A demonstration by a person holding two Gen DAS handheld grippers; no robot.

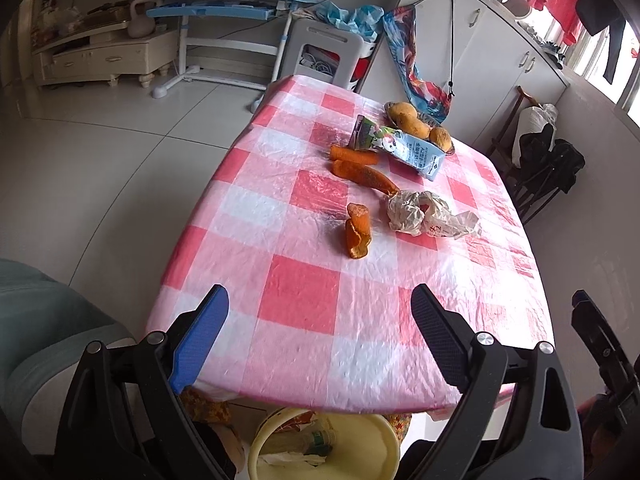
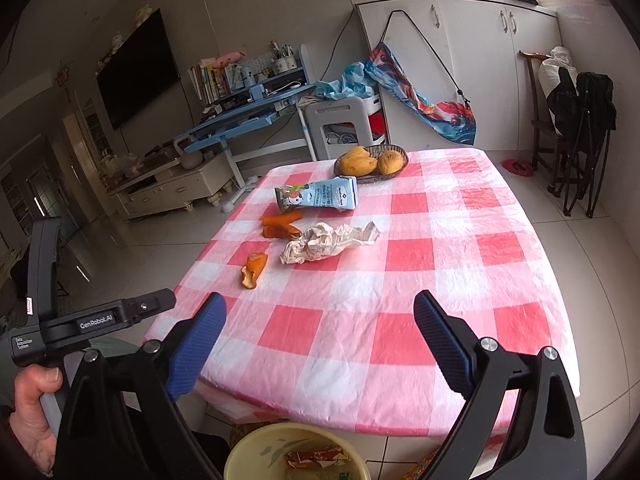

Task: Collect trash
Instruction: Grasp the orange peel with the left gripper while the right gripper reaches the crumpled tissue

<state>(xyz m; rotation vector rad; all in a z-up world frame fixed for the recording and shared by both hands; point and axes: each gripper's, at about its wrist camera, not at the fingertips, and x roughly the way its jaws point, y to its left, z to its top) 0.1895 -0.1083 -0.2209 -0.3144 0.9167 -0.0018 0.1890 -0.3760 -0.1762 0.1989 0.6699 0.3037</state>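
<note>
Room: living space with tiled floor; dark screen at upper left of the right wrist view, white cabinets at upper right; table (image 2: 440, 280) under a pink-and-white checked plastic cover fills the middle.
Left gripper (image 1: 320, 322): fingers spread wide, nothing between them; held back over the near table edge. Its body also shows at the left edge of the right wrist view, gripped by a hand (image 2: 34, 412).
Peel piece (image 1: 357, 231): nearest trash item, alone on the cover, ahead of the left gripper and slightly right of its centre line; long axis runs roughly away from the tongs.
Peel strips (image 1: 360, 168): two further orange strips, farther back, lying crosswise, one tip touching the paper.
Crumpled wrapper (image 1: 424, 214): just right of the near peel, apart from it.
Carton (image 1: 400, 144): flattened, lying on its side behind the strips, beside the fruit basket (image 2: 403, 160).
Right gripper (image 2: 320, 322): likewise wide open, empty; from it all trash sits ahead and left of centre.
Bin (image 1: 384, 428): yellow, below the near table edge, under both grippers, some litter inside.
Judgement: left gripper looks better placed for the near peel.
Unclear: bin rim cut off at frame bottom; carton print unreadable; fruit in the basket presumably not trash.
</note>
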